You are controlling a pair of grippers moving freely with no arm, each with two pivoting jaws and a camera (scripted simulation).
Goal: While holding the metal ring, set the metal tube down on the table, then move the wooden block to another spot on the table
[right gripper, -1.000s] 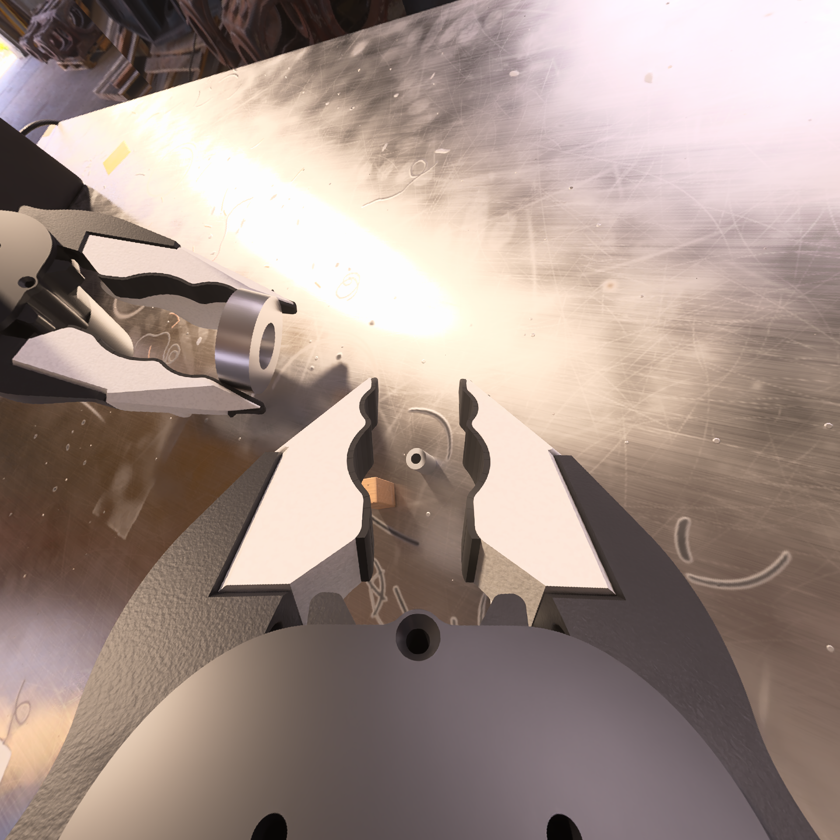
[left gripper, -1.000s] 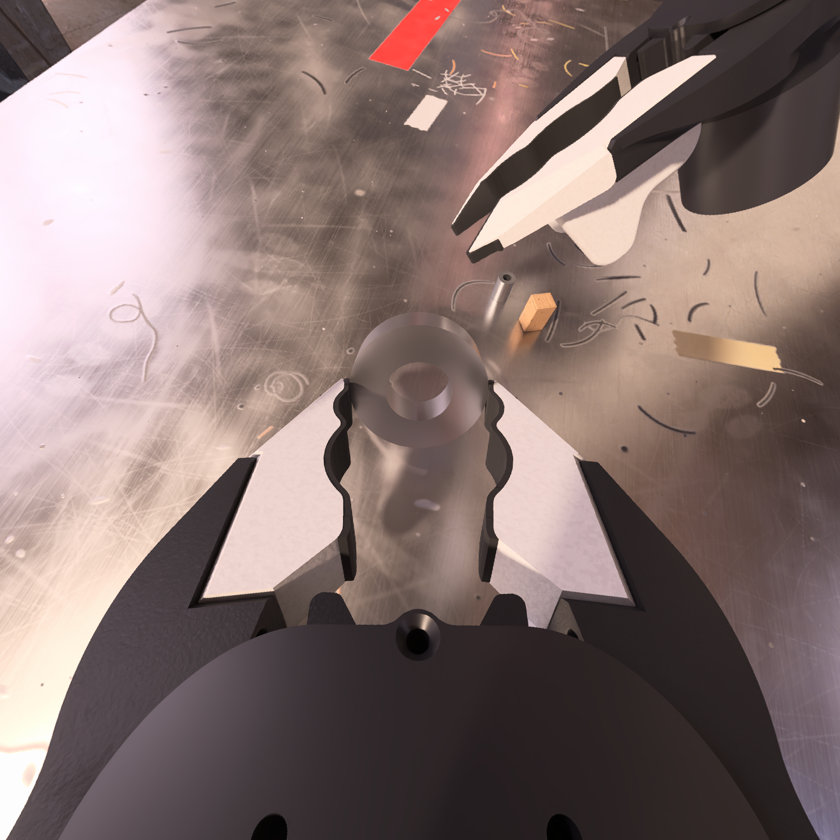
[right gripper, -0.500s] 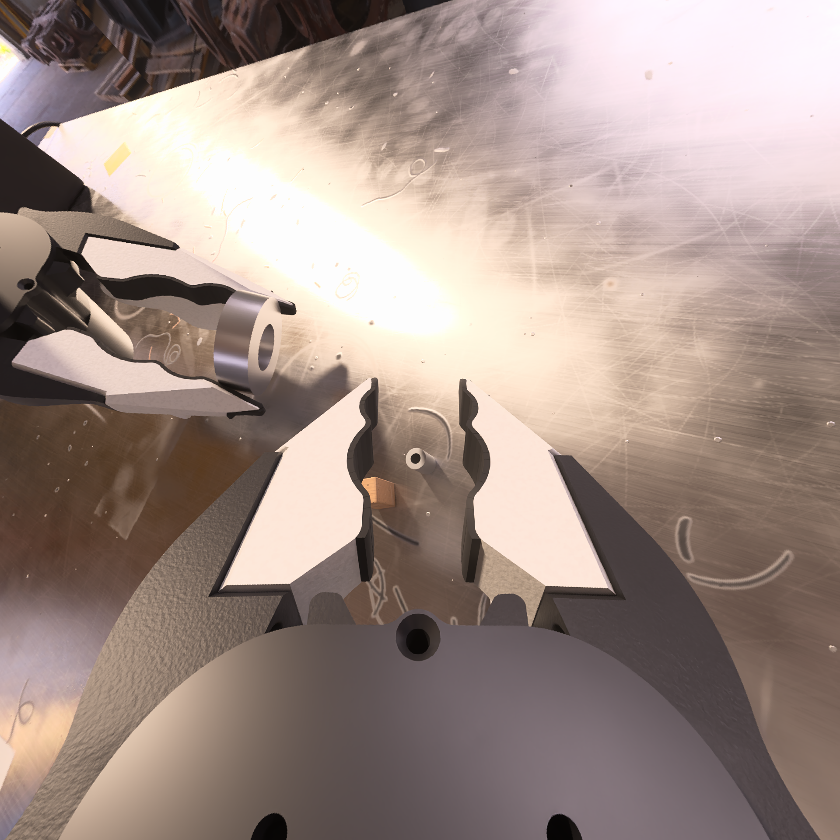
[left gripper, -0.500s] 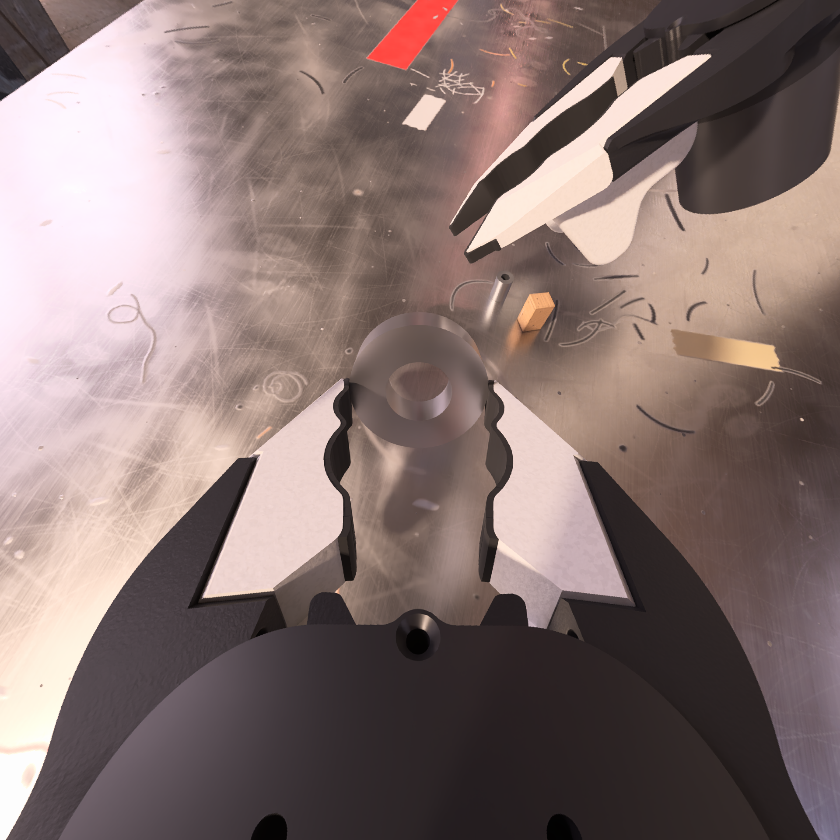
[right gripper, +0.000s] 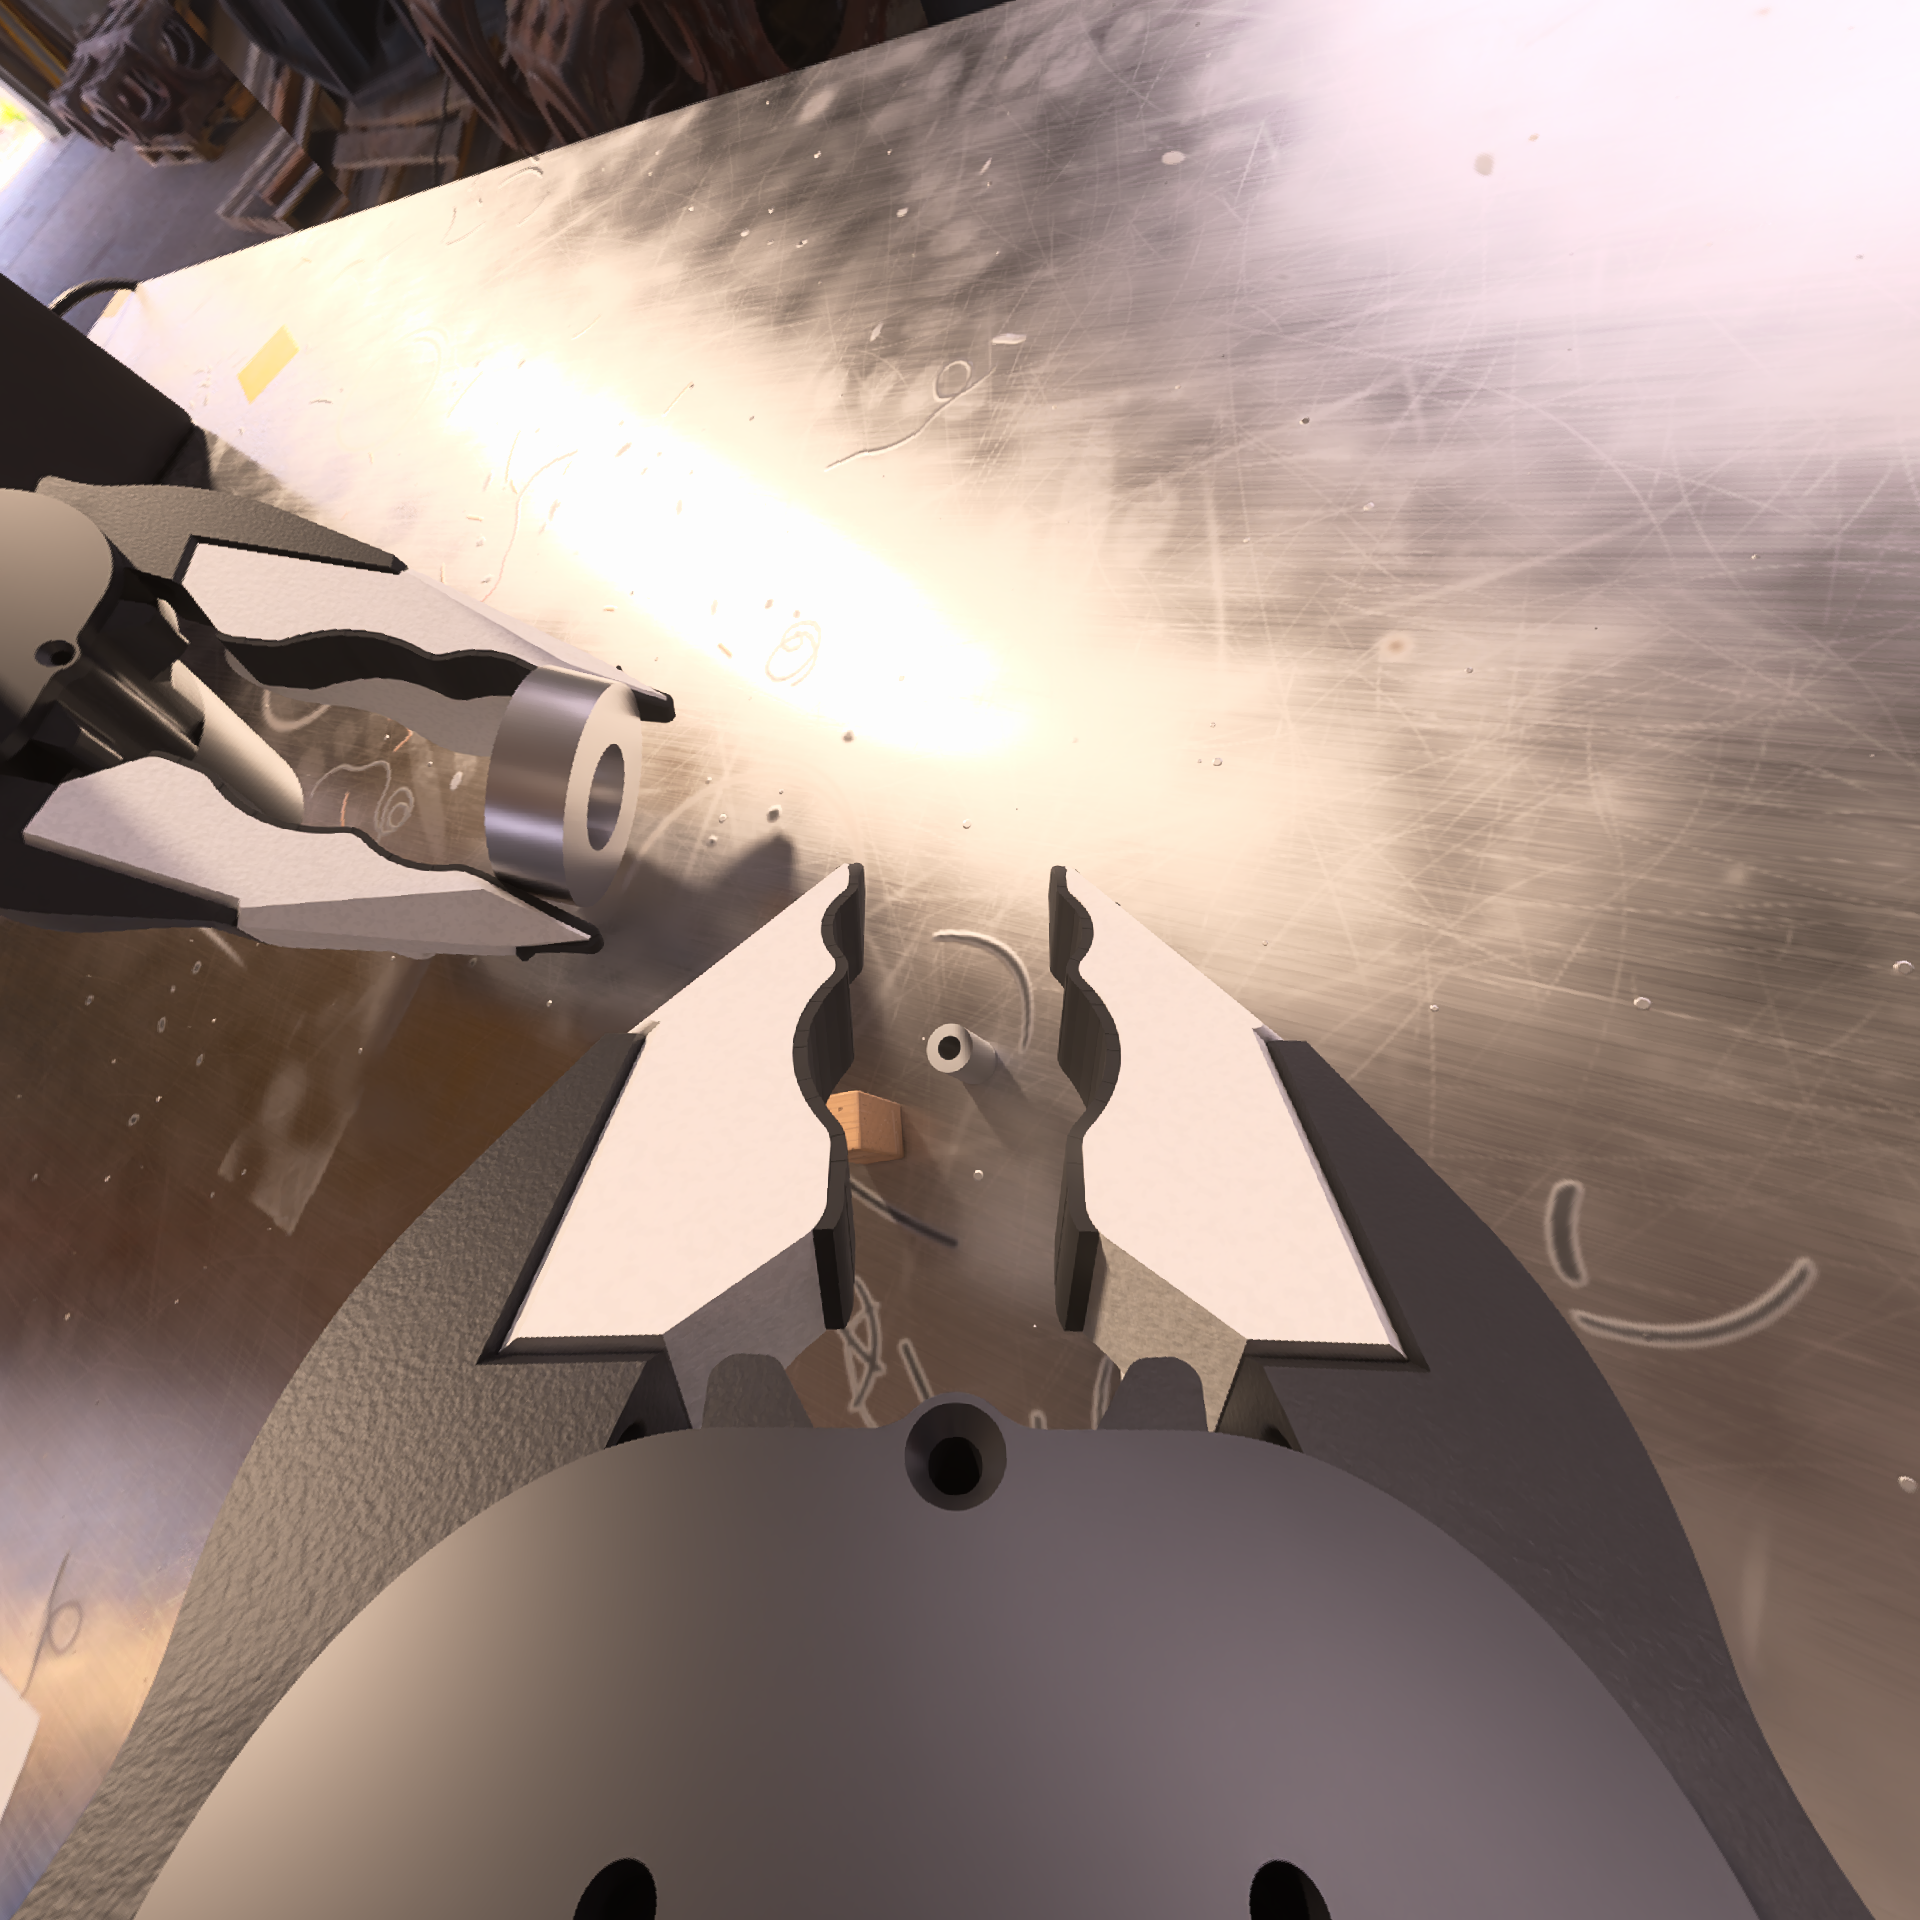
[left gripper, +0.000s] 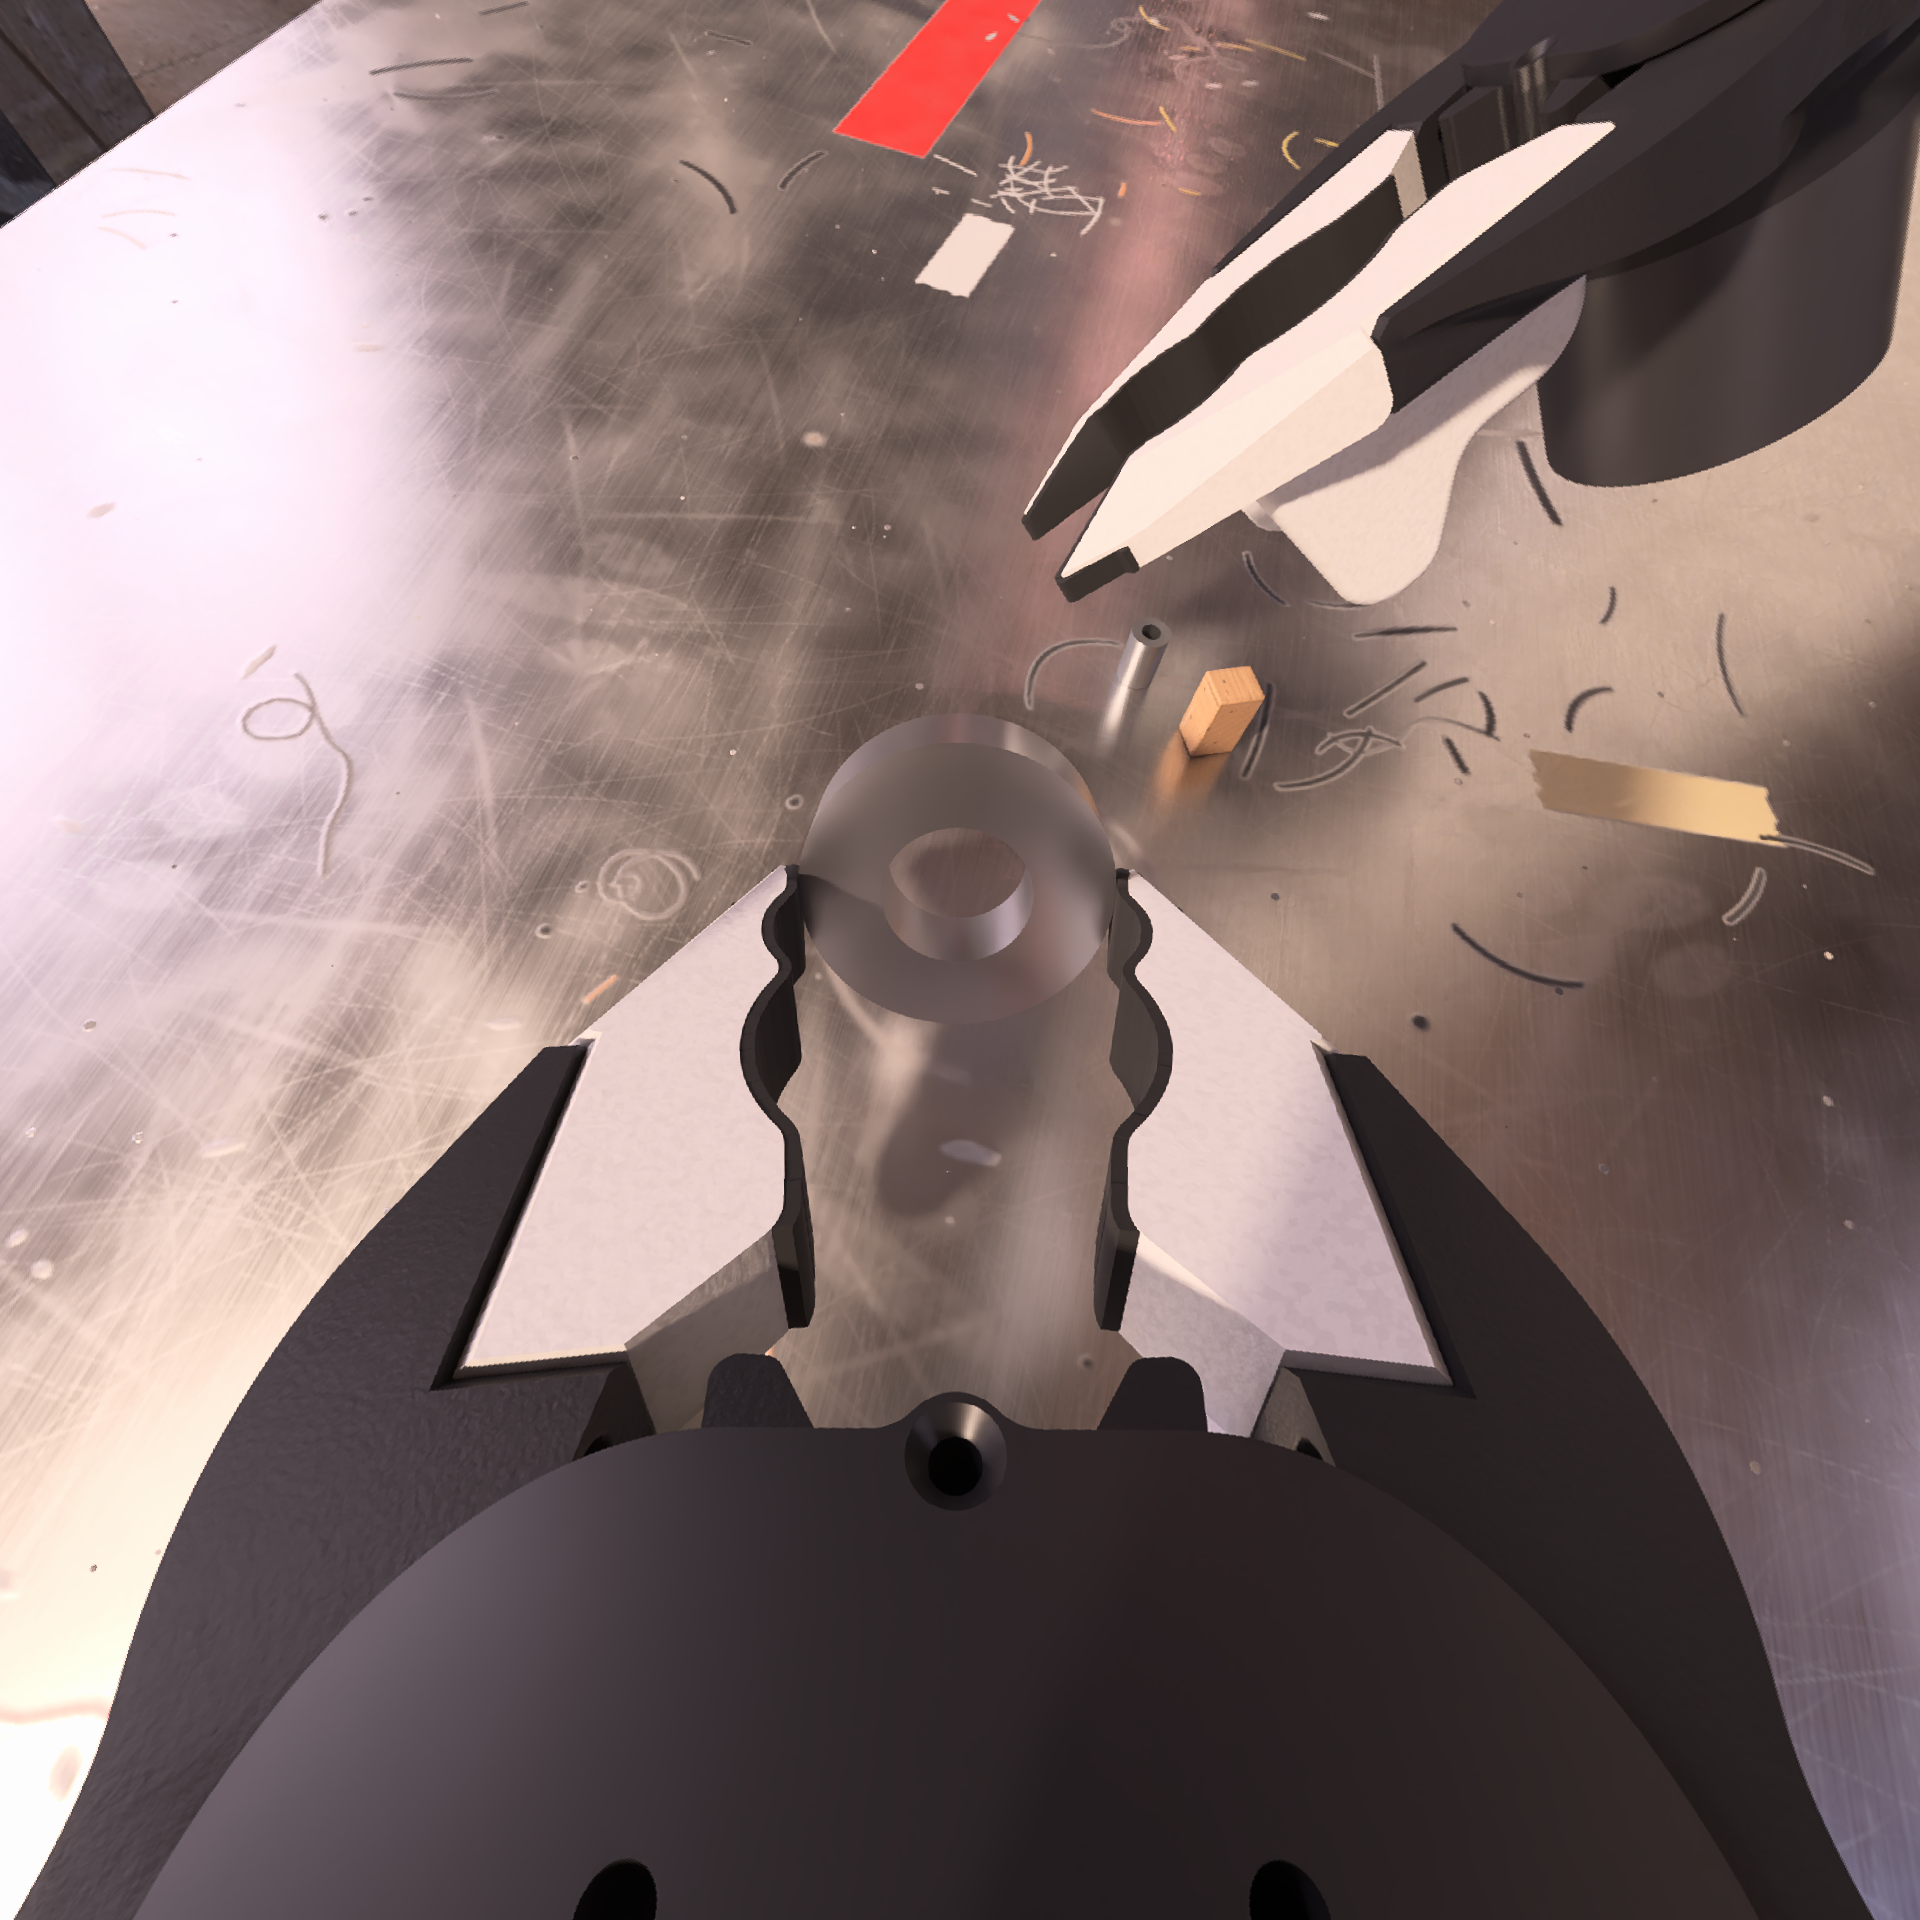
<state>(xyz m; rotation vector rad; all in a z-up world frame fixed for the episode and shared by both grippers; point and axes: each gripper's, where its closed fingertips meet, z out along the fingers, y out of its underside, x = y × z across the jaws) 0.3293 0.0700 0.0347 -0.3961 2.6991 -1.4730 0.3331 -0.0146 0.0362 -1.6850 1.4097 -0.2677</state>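
Note:
My left gripper [left gripper: 954, 883] is shut on the metal ring [left gripper: 951, 868], holding it by its sides above the table; it also shows at the left of the right wrist view [right gripper: 623, 821] with the ring [right gripper: 566, 805]. The small metal tube [left gripper: 1138, 660] stands upright on the table, beside the wooden block [left gripper: 1221, 709]. My right gripper [right gripper: 954, 883] is open and empty, hovering above both. Between its fingers I see the tube [right gripper: 958, 1049] from above and the block [right gripper: 871, 1127], partly hidden by the left finger. It shows at the upper right of the left wrist view [left gripper: 1060, 551].
The scratched metal table [left gripper: 520, 623] carries a red tape strip [left gripper: 935, 73], a white tape piece [left gripper: 966, 255], a tan tape strip [left gripper: 1652, 800] and scattered metal shavings. The table's far edge and dark clutter [right gripper: 364, 125] lie beyond in the right wrist view.

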